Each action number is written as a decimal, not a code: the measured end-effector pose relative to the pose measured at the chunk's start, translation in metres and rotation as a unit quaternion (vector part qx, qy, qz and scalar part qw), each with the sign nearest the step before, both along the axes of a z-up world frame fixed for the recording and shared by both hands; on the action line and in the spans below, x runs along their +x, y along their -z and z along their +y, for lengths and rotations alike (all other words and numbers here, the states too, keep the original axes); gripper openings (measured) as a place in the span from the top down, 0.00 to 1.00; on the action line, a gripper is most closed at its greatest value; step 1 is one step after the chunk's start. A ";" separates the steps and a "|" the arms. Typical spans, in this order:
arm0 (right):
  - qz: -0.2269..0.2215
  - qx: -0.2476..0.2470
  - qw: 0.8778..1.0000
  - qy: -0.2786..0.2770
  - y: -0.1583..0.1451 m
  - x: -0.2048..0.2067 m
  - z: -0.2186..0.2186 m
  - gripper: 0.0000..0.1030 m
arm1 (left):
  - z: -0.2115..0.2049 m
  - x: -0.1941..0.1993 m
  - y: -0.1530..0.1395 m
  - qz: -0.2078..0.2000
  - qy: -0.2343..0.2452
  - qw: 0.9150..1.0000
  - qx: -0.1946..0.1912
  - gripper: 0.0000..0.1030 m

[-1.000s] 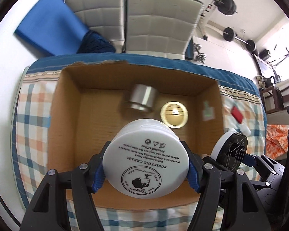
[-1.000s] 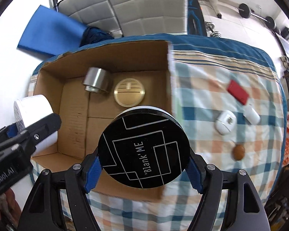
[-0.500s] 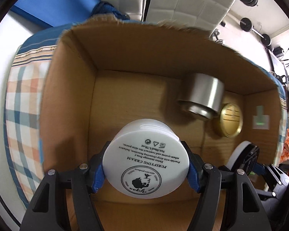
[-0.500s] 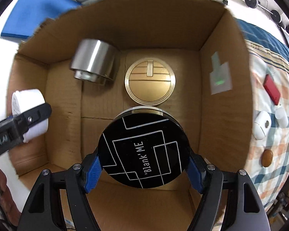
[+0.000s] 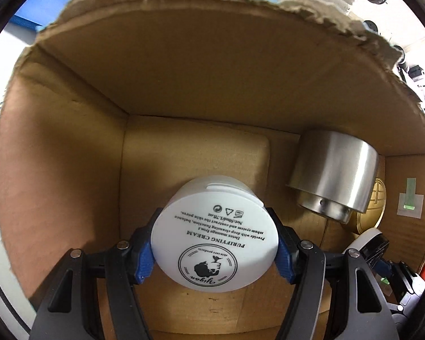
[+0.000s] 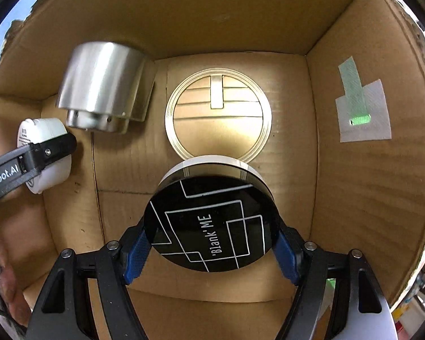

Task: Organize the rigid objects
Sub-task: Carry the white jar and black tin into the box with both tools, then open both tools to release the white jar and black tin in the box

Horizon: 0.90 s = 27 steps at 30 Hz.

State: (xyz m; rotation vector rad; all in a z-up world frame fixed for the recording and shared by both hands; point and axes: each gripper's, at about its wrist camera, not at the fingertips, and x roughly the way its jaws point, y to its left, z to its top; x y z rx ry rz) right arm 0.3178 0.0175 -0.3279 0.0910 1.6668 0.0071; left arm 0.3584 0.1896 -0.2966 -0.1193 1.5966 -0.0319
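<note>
Inside the cardboard box, nearest the right wrist camera, the right gripper was clenched on a black round tin lettered "Blank' ME", its blue pads pressing both sides. Beyond it, a gold disc lay flat on the box floor, its near edge hidden by the tin. Left of the disc, a steel cup stood near the far wall. Further left, the left gripper was clenched on a white cream jar, low in the box's left part beside the cup. A pale tape patch stuck to the right wall.
</note>
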 end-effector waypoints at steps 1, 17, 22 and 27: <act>0.001 -0.001 1.000 0.002 0.001 0.001 -0.002 0.25 | 0.000 0.000 0.002 0.001 0.000 1.000 0.002 0.36; 0.029 0.014 0.999 0.028 0.007 0.031 -0.010 0.24 | -0.010 0.010 -0.002 0.023 -0.012 1.000 0.004 0.32; 0.029 0.022 0.999 0.027 -0.006 0.029 -0.018 0.16 | -0.016 -0.002 -0.025 0.014 -0.009 1.000 -0.001 0.19; 0.024 0.028 0.999 0.022 -0.021 0.023 -0.015 0.11 | -0.023 -0.015 -0.047 0.003 -0.002 1.000 -0.002 0.15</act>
